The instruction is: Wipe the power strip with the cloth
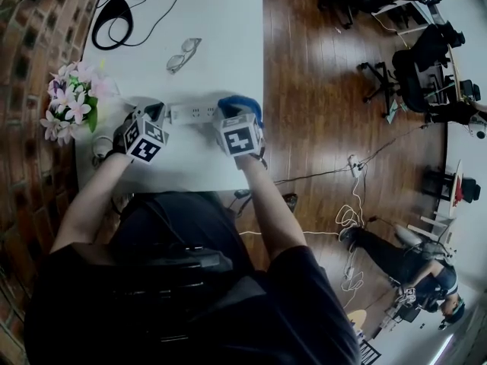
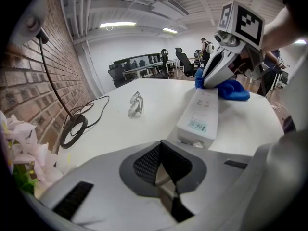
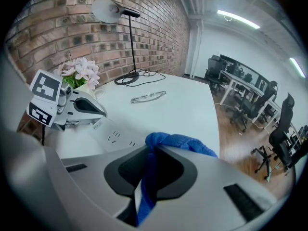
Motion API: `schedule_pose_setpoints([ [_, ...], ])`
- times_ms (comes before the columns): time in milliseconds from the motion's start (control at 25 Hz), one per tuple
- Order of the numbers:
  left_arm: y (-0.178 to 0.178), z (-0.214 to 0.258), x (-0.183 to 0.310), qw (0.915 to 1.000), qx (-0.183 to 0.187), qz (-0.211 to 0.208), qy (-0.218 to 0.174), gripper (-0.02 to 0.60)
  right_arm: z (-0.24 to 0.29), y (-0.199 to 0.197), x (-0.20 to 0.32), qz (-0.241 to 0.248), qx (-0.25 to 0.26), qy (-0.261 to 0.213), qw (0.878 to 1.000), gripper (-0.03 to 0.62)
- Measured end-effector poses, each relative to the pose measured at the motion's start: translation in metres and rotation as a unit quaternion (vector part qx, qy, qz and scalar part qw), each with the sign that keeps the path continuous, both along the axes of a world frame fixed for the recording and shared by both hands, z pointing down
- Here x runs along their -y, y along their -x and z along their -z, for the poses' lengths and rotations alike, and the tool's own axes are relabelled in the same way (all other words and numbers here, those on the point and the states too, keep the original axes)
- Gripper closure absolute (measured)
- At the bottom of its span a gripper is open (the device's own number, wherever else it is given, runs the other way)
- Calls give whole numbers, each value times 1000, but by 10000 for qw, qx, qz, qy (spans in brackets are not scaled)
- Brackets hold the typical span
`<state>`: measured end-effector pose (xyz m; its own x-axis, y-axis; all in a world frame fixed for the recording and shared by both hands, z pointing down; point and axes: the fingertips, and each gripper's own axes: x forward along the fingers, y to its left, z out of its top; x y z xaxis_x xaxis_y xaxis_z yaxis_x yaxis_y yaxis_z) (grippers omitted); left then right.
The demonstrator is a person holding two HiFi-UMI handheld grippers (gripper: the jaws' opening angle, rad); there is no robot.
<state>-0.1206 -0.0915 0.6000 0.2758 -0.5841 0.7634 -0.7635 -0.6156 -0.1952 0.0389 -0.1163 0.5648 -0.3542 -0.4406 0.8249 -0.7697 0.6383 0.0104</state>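
Power strip (image 1: pixel 194 113) lies flat on the white counter (image 1: pixel 221 21), its long axis running side to side across the head view, directly between the two grippers.

Left gripper (image 2: pixel 162 150): jaws together, nothing seen between them. Its tips sit at the strip's left end, touching or just beside it. Whether it is pressing the strip down cannot be told.

Right gripper (image 3: pixel 150 153): clamped on the blue cloth (image 3: pixel 178 143), which bunches out past the tips. In the left gripper view the cloth rests on the strip's far end, that is, the right end.

Governing relation: from the cloth, the rest of the strip extends leftward, toward the left gripper. The right hand holds the cloth and is the only one placed to wipe, while the left is nearer the opposite end and suited to steadying.

Judgement: the wipe is at one end of its travel. The next pass should run along the long axis, right to left, and stop short of the left gripper, since a stroke across the narrow width would cover little.

Risk: the strip may slide if the left end is not held.
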Motion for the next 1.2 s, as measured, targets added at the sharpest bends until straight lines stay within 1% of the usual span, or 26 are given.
schedule_pose_setpoints([
  [200,1,-1,0,10000,-49,-22,-6,568,-1,12,-3,-31,88,-38,9999,558],
  [320,1,-2,1,10000,-55,-44,-9,568,-1,24,-7,17,193,58,9998,557],
  [520,1,-2,0,9999,-91,-61,13,568,-1,51,-15,270,187,36,9995,557],
  [680,0,-1,-1,9999,-127,-63,25,568,3,75,-22,417,413,-19,9983,557],
  [840,0,-1,0,9998,-160,-81,28,568,0,92,-32,688,253,-109,9972,557],
  [960,0,-1,-1,9998,-182,-84,22,568,1,100,-34,728,341,-43,9968,557],
  [1200,-1,0,0,9997,-222,-112,26,568,0,123,-44,1105,364,94,9932,557],
])
